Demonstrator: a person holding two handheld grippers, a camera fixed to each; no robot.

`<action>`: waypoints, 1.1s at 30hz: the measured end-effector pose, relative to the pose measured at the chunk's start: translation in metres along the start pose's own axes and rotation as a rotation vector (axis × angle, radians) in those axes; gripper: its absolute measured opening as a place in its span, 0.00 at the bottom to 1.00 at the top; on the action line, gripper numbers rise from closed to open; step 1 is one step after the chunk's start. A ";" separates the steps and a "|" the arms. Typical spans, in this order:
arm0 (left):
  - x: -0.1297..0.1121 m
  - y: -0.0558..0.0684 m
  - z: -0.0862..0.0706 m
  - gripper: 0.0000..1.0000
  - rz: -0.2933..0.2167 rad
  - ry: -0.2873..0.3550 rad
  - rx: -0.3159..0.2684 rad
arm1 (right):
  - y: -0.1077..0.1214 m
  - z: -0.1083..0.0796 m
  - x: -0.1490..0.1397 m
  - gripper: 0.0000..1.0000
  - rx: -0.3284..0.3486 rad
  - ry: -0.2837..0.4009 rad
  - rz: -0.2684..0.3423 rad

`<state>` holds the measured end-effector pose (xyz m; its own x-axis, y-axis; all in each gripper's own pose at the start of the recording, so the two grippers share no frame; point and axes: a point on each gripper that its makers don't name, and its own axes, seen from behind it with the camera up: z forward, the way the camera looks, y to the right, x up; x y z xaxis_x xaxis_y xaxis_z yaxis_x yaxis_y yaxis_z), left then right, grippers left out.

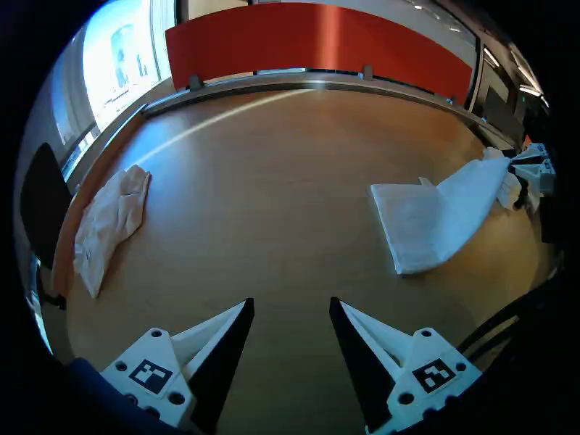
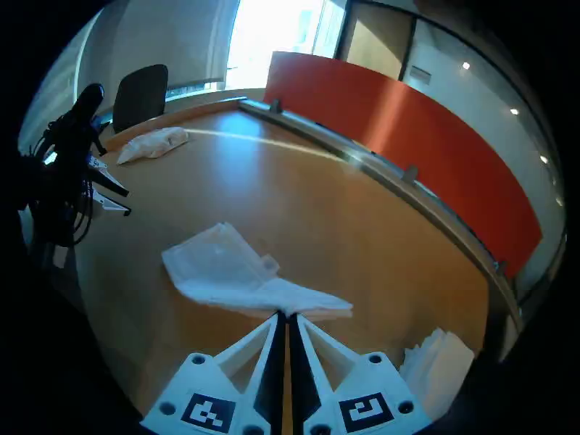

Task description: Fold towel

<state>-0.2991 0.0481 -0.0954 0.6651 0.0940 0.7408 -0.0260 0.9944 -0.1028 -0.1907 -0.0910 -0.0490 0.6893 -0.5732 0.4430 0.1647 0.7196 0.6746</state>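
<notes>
A white towel (image 1: 424, 221) lies partly folded on the wooden table (image 1: 275, 188). One end of it rises off the table toward my right gripper (image 1: 523, 172) at the far right of the left gripper view. In the right gripper view the same towel (image 2: 225, 272) spreads just ahead, and its near edge runs in between the fingertips of my right gripper (image 2: 284, 317), which is shut on it. My left gripper (image 1: 290, 319) hovers over bare table well left of the towel, open, with nothing between its fingers. It also appears far off as the left gripper (image 2: 109, 196).
A second crumpled towel (image 1: 109, 217) lies near the table's far-left edge, seen also as the crumpled towel (image 2: 152, 143). White folded cloth (image 2: 438, 362) sits by my right gripper. An orange partition (image 1: 312, 36) lines the table's back edge. A black chair (image 2: 141, 94) stands beyond the table.
</notes>
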 end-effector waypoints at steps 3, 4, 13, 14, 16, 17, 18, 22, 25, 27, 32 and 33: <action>0.002 0.002 0.000 0.76 0.001 0.002 -0.002 | 0.003 -0.004 0.007 0.05 -0.007 0.013 -0.007; 0.002 0.002 -0.001 0.76 0.002 0.003 -0.002 | 0.004 -0.006 0.008 0.05 -0.008 0.016 -0.009; 0.002 0.005 0.000 0.76 0.002 0.004 -0.004 | 0.005 -0.007 0.011 0.05 -0.007 0.016 -0.034; 0.002 0.005 0.000 0.76 0.002 0.005 -0.004 | 0.004 -0.007 0.012 0.05 -0.005 0.016 -0.036; 0.003 0.005 -0.001 0.76 0.002 0.006 -0.003 | 0.002 -0.005 0.014 0.05 0.001 0.019 -0.045; 0.003 0.005 -0.001 0.76 0.002 0.006 -0.003 | 0.001 -0.004 0.015 0.05 0.003 0.020 -0.049; 0.003 0.005 -0.001 0.76 0.001 0.007 -0.003 | -0.001 -0.003 0.018 0.05 0.007 0.023 -0.054; 0.004 0.005 -0.001 0.76 0.001 0.009 -0.003 | -0.010 0.003 0.027 0.05 0.024 0.035 -0.076; 0.005 0.004 -0.002 0.76 0.001 0.012 -0.003 | -0.018 0.007 0.034 0.05 0.041 0.044 -0.092; 0.005 0.004 -0.002 0.76 0.000 0.014 -0.003 | -0.024 0.010 0.038 0.05 0.054 0.048 -0.101; 0.005 0.002 -0.004 0.76 -0.003 0.017 -0.001 | -0.038 0.019 0.043 0.05 0.085 0.048 -0.117; 0.005 0.001 -0.004 0.76 -0.005 0.017 0.000 | -0.041 0.020 0.042 0.05 0.092 0.045 -0.120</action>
<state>-0.2931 0.0498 -0.0947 0.6778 0.0884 0.7299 -0.0226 0.9948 -0.0995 -0.1827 -0.1529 -0.0461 0.6999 -0.6333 0.3303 0.1839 0.6066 0.7735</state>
